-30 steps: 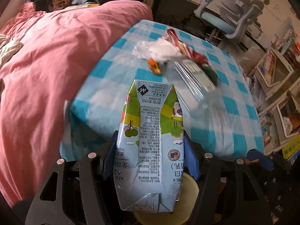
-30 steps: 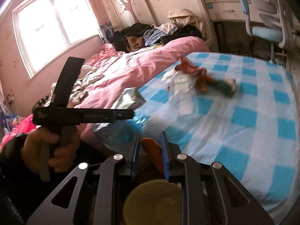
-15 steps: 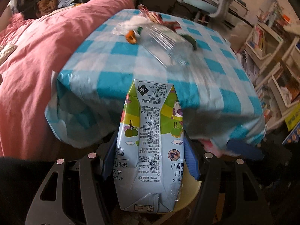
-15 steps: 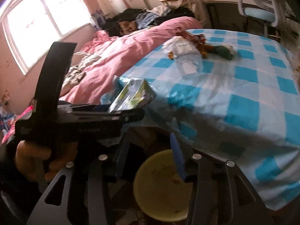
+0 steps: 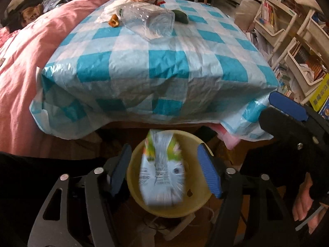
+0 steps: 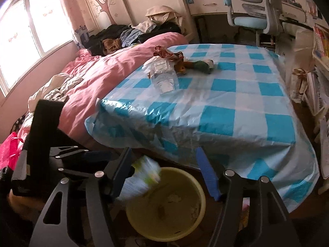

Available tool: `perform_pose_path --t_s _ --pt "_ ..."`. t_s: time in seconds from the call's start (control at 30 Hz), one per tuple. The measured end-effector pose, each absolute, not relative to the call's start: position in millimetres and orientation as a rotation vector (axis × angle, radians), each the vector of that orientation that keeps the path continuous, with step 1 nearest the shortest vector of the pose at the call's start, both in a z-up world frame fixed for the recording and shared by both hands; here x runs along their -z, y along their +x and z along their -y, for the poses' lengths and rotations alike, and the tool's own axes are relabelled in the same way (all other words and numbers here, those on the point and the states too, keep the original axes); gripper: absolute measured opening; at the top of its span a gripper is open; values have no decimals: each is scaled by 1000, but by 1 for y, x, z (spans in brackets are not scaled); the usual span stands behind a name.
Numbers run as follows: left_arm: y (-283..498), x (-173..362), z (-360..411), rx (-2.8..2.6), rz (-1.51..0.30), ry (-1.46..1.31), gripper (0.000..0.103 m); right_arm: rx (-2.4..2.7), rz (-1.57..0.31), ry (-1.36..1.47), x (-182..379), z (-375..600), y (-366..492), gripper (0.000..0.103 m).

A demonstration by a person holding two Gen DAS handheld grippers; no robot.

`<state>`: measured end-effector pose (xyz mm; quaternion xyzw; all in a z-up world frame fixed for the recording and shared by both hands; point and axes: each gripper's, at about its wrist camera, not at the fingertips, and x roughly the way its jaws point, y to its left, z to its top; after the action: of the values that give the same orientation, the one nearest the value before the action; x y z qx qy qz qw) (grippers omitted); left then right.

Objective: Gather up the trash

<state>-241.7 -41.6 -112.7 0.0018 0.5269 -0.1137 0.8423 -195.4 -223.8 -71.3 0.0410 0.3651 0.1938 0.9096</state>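
Note:
My left gripper [image 5: 164,168] is open above a yellow bin [image 5: 197,203] on the floor. A milk carton [image 5: 161,173], blurred, is falling free between its fingers into the bin; it also shows in the right wrist view [image 6: 141,179]. My right gripper [image 6: 164,168] is open and empty over the same yellow bin [image 6: 185,222]. More trash lies at the far side of the checked table [image 5: 164,61]: a clear plastic bottle [image 5: 148,20], an orange peel [image 5: 114,20], a green wrapper [image 5: 181,17], a red wrapper [image 6: 164,53].
A bed with a pink duvet [image 6: 107,70] lies left of the table. An office chair [image 6: 255,16] and desk stand behind it. Shelves of books [image 5: 292,47] line the right side.
Both grippers drew back from the table and came over the bin. The right gripper opened and dropped its orange piece. The left gripper then opened and let the milk carton fall.

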Motion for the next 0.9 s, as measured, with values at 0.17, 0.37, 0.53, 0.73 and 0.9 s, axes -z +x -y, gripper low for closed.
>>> perform_pose_path --t_s 0.17,0.37,0.53,0.73,0.9 --pt "-242 105 39 205 -1067 12 70 -389 -742 61 72 222 -196 68" --pt "-241 96 35 167 -1006 21 76 -383 -746 33 75 217 -196 71" --pt "-239 94 32 152 -998 11 78 -376 -743 17 76 215 -196 73" --pt "-240 93 32 146 -985 4 81 -370 -745 11 77 213 -195 75" --pt "-239 93 31 147 -985 0 82 -368 -741 5 77 212 -195 75"
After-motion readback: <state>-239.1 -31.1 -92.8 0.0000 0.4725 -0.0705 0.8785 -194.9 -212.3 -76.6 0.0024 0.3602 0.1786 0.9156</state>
